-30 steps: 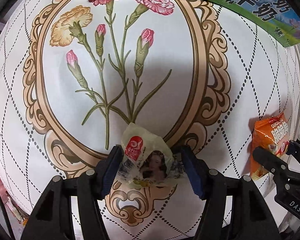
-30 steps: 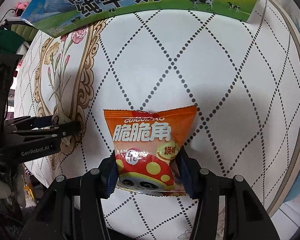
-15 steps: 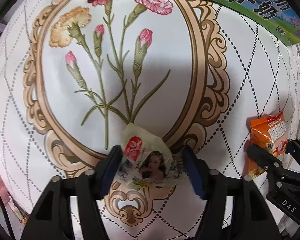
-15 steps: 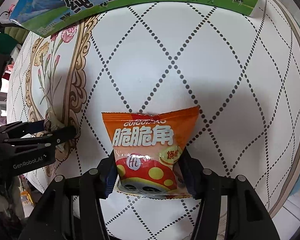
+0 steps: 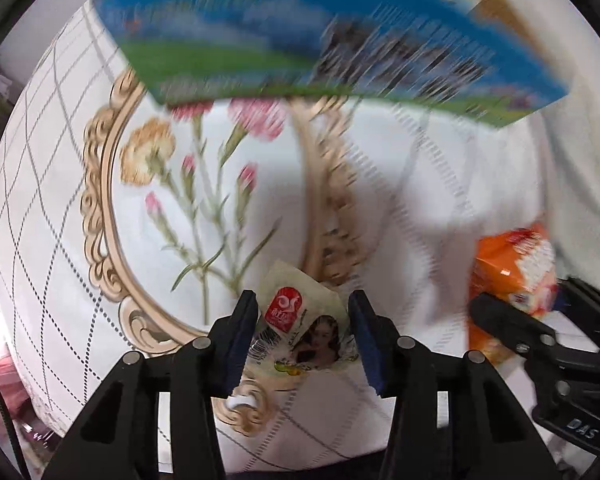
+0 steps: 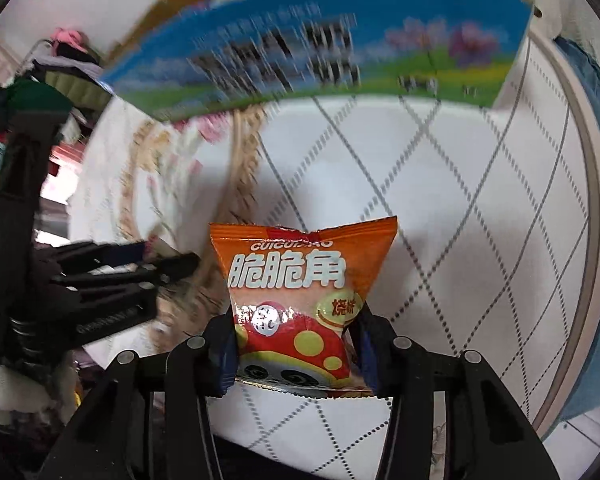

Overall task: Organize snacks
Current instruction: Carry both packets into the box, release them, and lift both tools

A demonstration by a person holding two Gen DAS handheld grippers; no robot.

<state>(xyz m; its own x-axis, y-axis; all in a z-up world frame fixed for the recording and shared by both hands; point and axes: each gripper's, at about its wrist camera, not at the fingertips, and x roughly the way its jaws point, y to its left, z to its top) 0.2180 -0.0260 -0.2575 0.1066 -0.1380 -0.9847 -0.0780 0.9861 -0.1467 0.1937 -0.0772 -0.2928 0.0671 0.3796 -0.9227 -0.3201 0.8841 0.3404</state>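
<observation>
Two snacks are up off the worktop at once: the small pale packet (image 5: pixel 300 328) with the red seal and portrait sits pinched between the blue pads of the left claw (image 5: pixel 303 334), clenched on its lower half, while the orange crisp bag (image 6: pixel 300 300) is caught in the right claw (image 6: pixel 296 350), whose jaws are closing on its bottom corners with the bag between them. Here is the worry: both grips bite low, so most of each pack stands free above the pads, and the puffy orange bag could squirm or slide out if the squeeze lands only on air-filled film. The pale packet is crinkled and slippery-looking, held off-centre, so a quick swing might tip it loose. The claws also ride close together, the right one showing at the edge of the left view beside its orange load, so a crossing move risks a knock. Ahead, the blue-and-green milk carton box (image 6: pixel 320 40) spans the far side like a wall; a low carry would clip its near face. The floral tablecloth (image 5: pixel 420 200) between claws and box lies bare, giving good room, though the cloth's curved edge (image 6: pixel 588 240) drops off on the right.
</observation>
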